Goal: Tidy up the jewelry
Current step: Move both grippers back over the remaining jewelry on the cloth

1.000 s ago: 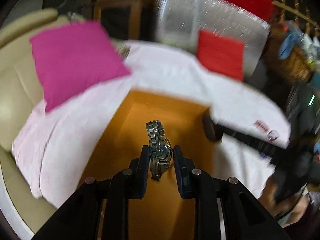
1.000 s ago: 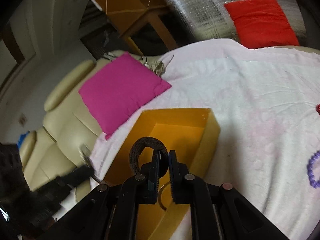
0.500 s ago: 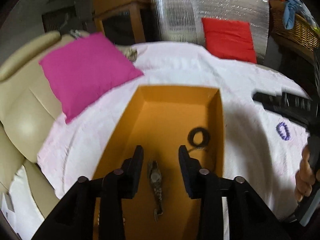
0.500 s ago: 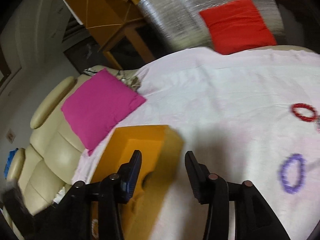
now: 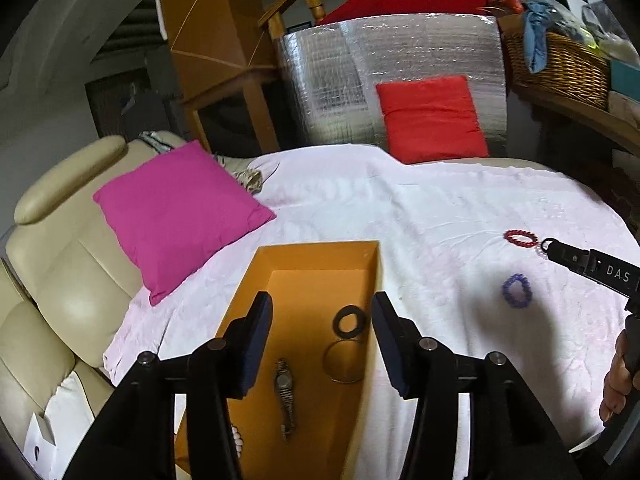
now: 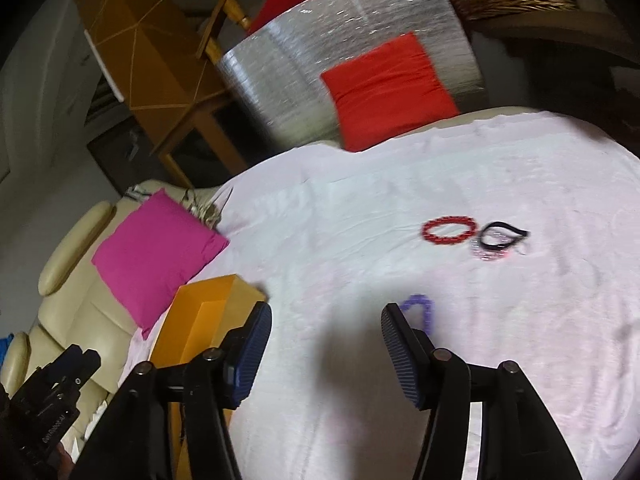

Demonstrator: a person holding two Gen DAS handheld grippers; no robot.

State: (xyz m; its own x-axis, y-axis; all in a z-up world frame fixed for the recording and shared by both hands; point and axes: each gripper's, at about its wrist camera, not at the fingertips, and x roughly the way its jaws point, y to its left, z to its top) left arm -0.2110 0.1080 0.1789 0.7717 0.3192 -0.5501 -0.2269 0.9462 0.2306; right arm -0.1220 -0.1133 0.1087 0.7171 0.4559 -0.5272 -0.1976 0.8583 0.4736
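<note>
Orange box (image 5: 256, 280): held watch (image 5: 285, 392), black ring (image 5: 349, 321), bangle (image 5: 343, 362) | left gripper (image 5: 322, 344): fingers wide apart, empty | right gripper (image 6: 326, 354): fingers wide apart, empty.

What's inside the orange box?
Inside the orange box lie a silver wristwatch, a black band, a thin metal bangle and some white beads. The left hand-held gripper covers the box's near corners.
</note>
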